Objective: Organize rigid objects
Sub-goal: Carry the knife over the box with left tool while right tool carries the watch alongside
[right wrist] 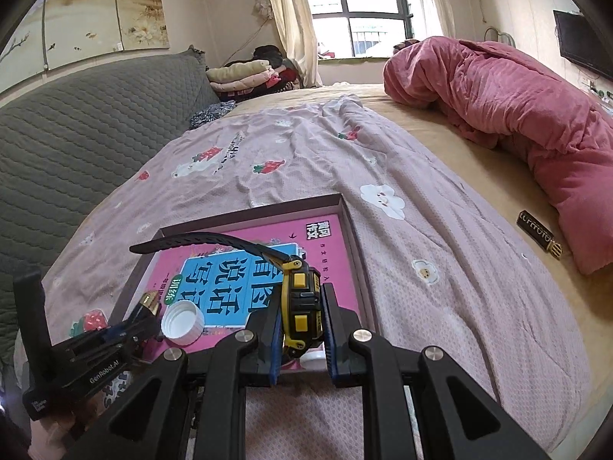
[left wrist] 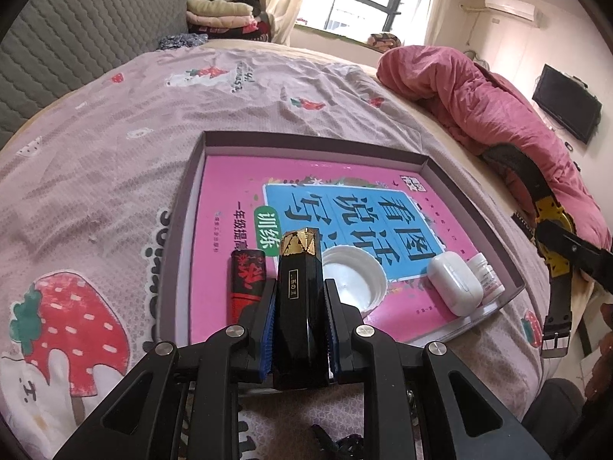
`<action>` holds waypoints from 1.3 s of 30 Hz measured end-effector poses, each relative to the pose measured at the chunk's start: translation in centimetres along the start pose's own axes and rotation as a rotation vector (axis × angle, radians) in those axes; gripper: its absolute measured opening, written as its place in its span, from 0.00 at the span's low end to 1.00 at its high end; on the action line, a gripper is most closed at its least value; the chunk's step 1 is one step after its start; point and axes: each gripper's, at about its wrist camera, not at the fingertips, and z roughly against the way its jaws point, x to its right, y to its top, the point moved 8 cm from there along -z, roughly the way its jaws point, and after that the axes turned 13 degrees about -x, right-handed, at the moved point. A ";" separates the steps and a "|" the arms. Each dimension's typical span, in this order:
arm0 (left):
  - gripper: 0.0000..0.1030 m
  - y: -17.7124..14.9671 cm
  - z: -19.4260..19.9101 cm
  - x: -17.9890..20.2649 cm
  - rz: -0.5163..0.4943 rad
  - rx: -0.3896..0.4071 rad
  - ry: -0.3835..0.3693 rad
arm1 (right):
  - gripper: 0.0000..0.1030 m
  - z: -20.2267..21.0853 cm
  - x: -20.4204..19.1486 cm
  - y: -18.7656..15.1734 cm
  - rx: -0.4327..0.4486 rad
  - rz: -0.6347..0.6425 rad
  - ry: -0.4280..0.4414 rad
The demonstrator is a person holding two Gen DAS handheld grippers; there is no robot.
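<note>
- Nearest, my left hand-held gripper (left wrist: pixel 300 329) pinches a black gold-capped bottle (left wrist: pixel 300 306) over the tray's (left wrist: pixel 180 230) near edge.
- Alongside, my right hand-held gripper (right wrist: pixel 302 329) clamps a yellow-and-black watch (right wrist: pixel 300 303).
- Already in the tray: white cap (left wrist: pixel 354 280), earbud case (left wrist: pixel 454 281), pill bottle (left wrist: pixel 488 276), red-black lighter (left wrist: pixel 247 283).
- Farther off, a dark bar (right wrist: pixel 538 239) waits on the bed (right wrist: pixel 440 230).

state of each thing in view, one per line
left tool: shut on black bottle
black bottle: gold cap on, held
right tool: shut on watch
watch: held, strap unbuckled
white cap: open side up, in tray
earbud case: closed
pill bottle: lying down
tray: lidless
</note>
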 end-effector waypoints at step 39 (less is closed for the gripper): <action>0.21 0.2 -0.6 -0.3 0.015 -0.015 -0.041 | 0.17 -8.1 -8.0 -0.3 -0.122 0.101 -0.018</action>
